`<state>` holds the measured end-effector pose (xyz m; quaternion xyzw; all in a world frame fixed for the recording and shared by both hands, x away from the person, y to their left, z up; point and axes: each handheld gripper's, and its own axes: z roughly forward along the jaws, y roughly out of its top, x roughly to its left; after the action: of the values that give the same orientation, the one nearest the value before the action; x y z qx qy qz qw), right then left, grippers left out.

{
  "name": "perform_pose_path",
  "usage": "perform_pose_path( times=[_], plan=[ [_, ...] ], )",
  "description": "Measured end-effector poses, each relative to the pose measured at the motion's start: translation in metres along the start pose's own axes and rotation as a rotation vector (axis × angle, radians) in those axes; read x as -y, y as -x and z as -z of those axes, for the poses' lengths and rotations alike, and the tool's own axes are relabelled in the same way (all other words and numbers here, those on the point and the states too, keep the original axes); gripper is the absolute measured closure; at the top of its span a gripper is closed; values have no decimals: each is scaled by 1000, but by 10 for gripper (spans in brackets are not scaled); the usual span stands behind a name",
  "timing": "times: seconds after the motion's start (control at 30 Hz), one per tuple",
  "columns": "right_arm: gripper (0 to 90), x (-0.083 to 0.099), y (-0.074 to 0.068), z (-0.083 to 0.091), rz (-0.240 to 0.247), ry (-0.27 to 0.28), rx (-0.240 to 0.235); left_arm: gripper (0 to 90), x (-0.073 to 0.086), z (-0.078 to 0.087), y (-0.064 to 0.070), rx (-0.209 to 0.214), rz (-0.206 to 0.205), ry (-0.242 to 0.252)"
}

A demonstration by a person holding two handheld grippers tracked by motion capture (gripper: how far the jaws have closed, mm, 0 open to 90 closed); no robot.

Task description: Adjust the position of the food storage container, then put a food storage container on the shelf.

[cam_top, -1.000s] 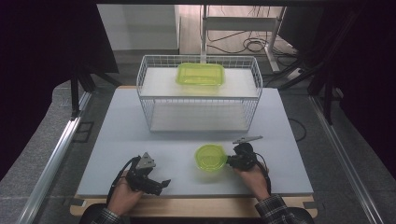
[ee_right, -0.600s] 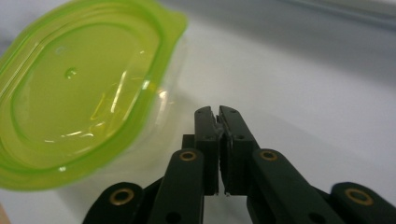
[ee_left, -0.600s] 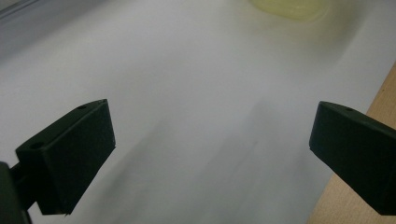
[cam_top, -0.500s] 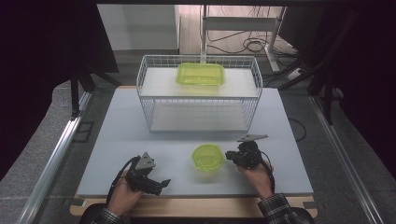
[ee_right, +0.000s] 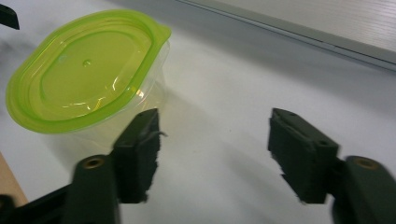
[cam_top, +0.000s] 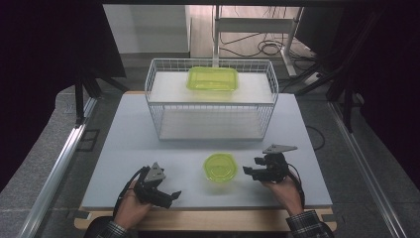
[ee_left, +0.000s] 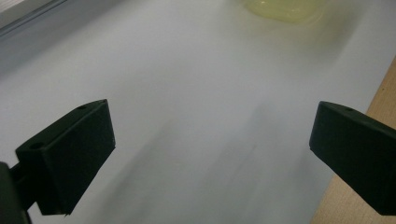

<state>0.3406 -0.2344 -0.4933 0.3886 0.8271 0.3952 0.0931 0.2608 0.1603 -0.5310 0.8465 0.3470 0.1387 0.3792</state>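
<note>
Landmark for this report: the round green-lidded container (cam_top: pixel 221 167) on the white table (cam_top: pixel 129 144), near the front edge and in front of the wire basket (cam_top: pixel 210 101).

Left of the container, the left gripper (cam_top: pixel 166 195) rests low over the table near the front edge, well apart from it. Its position matches that of a second ago. In the left gripper view its jaws stand wide apart with nothing but bare table between them; a pale blurred edge of the container (ee_left: pixel 285 9) shows at the top of that view.

The container itself sits upright, lid on. Against the earlier frames it has shifted a little leftward and toward the front edge.

Right of the container, the right gripper (cam_top: pixel 252 171) has changed most: a second ago it was at the container's rim, and now it stands just beside it, apart. In the right gripper view its jaws are spread and empty, with the container (ee_right: pixel 88 74) off to one side of them.

Beyond the container, a rectangular green-lidded box (cam_top: pixel 213 78) lies on the basket's upper shelf.

Judgement: the container appears to have been released and set down, so this placement step looks finished.
</note>
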Motion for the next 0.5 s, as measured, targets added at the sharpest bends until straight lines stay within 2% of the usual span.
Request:
perform_pose_path(
  times=[0.2, 0.37, 0.5],
  plan=[
    [167, 0, 1, -2, -24, 27, -33, 0, 0, -1, 0, -2, -5, -2],
    [88, -3, 1, -3, -43, 41, -41, 0, 0, -1, 0, -1, -7, -3],
    [64, -7, -2, -4, -47, 56, -36, 0, 0, -3, 1, -2, -18, -12]
  ],
)
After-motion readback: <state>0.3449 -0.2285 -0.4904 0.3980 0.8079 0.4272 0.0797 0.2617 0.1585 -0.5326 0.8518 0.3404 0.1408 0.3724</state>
